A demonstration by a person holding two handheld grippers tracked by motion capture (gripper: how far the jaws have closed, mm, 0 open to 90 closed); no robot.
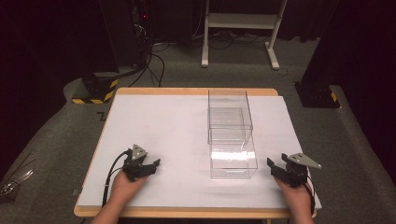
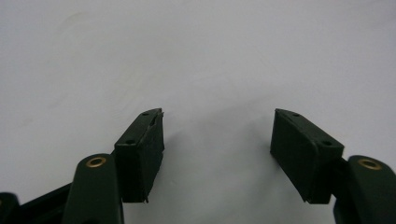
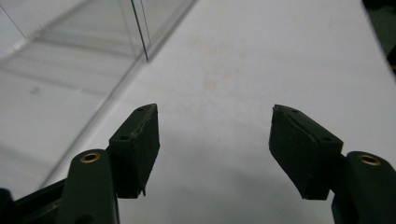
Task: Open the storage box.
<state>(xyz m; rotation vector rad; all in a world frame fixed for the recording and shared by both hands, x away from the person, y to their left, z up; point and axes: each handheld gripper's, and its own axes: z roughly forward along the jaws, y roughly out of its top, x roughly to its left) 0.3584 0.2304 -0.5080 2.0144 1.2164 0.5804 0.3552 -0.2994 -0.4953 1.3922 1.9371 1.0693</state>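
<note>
Two clear plastic boxes stand end to end on the white table top (image 1: 159, 121): a far box (image 1: 229, 115) and a near box (image 1: 232, 154), both empty as far as I can see. My left gripper (image 1: 152, 164) rests low at the near left, jaws wide apart with nothing between them, its view showing bare white surface under the gripper (image 2: 217, 126). My right gripper (image 1: 275, 166) sits at the near right, just right of the near box, also open and empty (image 3: 215, 119). A clear box wall (image 3: 79, 51) stands to its left in the right gripper view.
A wooden rim (image 1: 196, 91) edges the table. Beyond it on the grey carpet stand a white frame (image 1: 243, 28), dark equipment with cables (image 1: 140, 37) and yellow-black striped bases (image 1: 95, 91). The left half of the white top is bare.
</note>
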